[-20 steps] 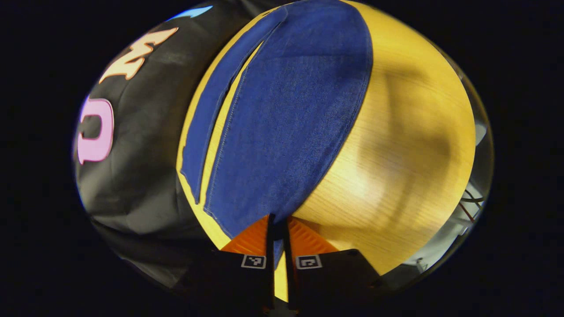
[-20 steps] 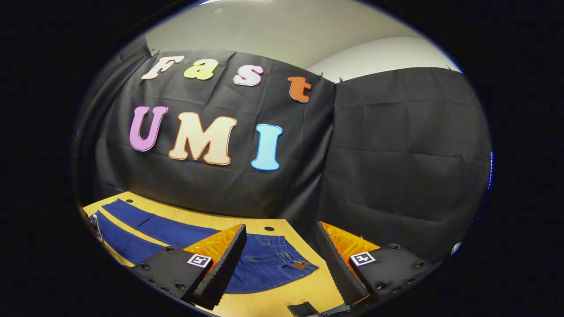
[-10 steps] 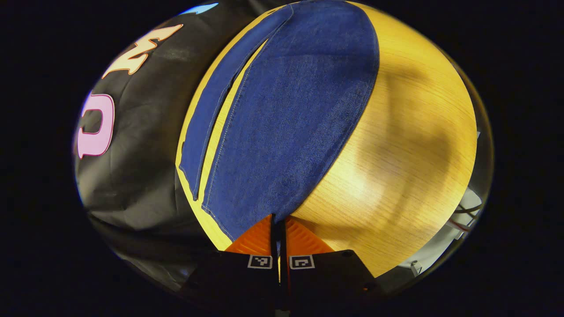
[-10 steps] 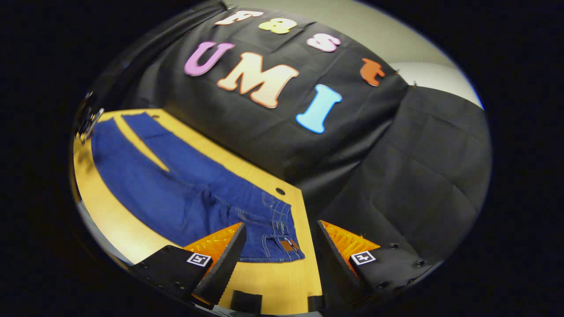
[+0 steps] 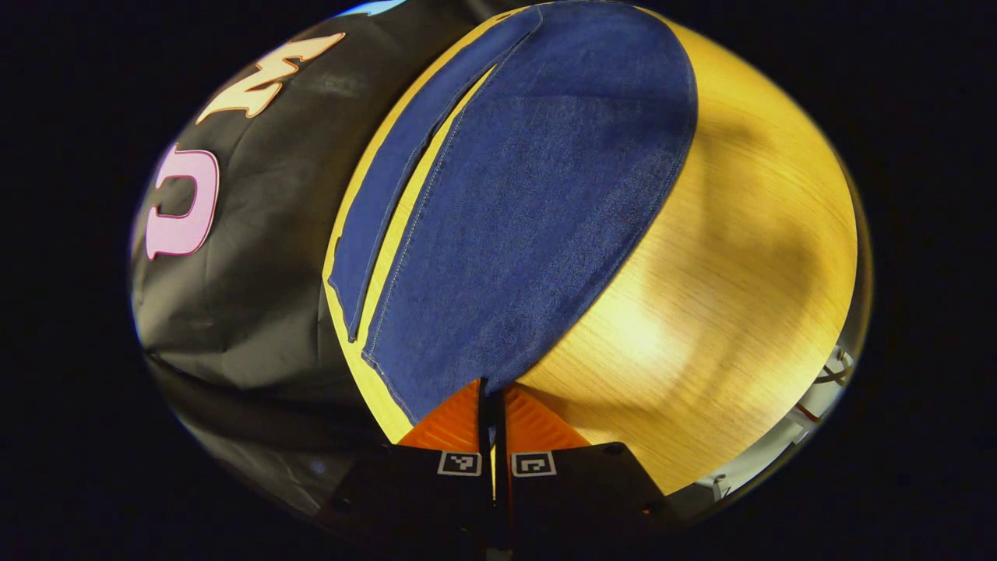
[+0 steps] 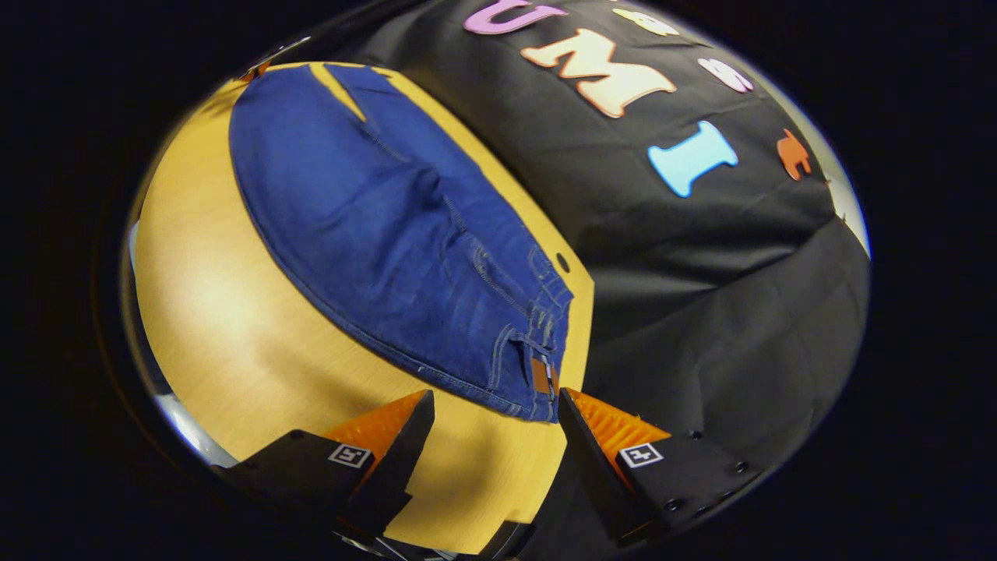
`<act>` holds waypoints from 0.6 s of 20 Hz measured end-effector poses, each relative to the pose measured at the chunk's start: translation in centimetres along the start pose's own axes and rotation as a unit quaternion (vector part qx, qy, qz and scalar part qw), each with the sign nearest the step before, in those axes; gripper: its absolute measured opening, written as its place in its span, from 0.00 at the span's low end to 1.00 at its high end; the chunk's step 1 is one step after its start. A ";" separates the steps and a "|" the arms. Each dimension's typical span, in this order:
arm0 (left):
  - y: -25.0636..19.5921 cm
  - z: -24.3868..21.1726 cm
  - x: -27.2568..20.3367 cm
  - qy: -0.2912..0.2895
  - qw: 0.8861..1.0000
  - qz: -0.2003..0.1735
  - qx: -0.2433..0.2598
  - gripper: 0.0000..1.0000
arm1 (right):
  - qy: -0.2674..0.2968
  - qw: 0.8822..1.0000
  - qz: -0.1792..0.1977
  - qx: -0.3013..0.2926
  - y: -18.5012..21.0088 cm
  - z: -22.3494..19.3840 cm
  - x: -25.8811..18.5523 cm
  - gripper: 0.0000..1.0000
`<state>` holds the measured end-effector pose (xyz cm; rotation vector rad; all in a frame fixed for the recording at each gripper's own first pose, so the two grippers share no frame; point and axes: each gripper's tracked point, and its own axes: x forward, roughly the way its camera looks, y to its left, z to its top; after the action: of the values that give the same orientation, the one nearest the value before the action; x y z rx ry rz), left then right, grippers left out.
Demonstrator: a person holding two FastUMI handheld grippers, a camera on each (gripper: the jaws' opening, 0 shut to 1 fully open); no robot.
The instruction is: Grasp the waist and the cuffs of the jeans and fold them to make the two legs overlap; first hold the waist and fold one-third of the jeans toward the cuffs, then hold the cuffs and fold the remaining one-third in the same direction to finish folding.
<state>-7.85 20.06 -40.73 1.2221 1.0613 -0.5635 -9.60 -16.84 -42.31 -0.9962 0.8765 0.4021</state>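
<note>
Blue jeans (image 5: 530, 218) lie flat on the wooden table (image 5: 724, 296), legs stretching away from me in the left gripper view. The far leg (image 5: 382, 202) lies slightly apart, a strip of table between the two. My left gripper (image 5: 492, 393) is shut on the near leg's cuff corner, the denim running in between its orange fingers. In the right gripper view the jeans (image 6: 374, 226) end at the waist with a brown label (image 6: 541, 375). My right gripper (image 6: 494, 405) hovers open just short of that waist corner, nothing between its fingers.
The black cloth wall (image 6: 701, 296) runs along the table's far side, close to the jeans. A small round hole (image 6: 562, 262) sits in the table beside the waistband. Cables (image 5: 826, 382) hang past the table's near edge. Bare wood (image 6: 234, 312) lies on the near side of the jeans.
My right gripper has tipped down from facing the wall and come in over the waist end, staying open. The left gripper closed fully on the cuff and has barely shifted.
</note>
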 end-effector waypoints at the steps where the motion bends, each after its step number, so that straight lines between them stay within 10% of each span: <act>1: 0.0 0.1 0.1 0.002 1.000 0.000 0.000 0.02 | 0.006 1.000 0.012 -0.015 0.5 -0.5 0.8 1.00; 8: 0.0 0.1 0.2 0.008 1.000 0.000 -0.005 0.00 | -0.003 0.992 0.028 -0.122 0.9 1.0 4.6 0.88; 12: 0.0 0.1 0.1 0.011 1.000 0.000 0.001 0.00 | -0.007 0.990 0.036 -0.133 1.7 1.3 6.7 0.64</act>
<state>-7.76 19.96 -40.83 1.2328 1.0788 -0.5522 -6.10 -15.45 -48.22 -1.2076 0.8618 0.5984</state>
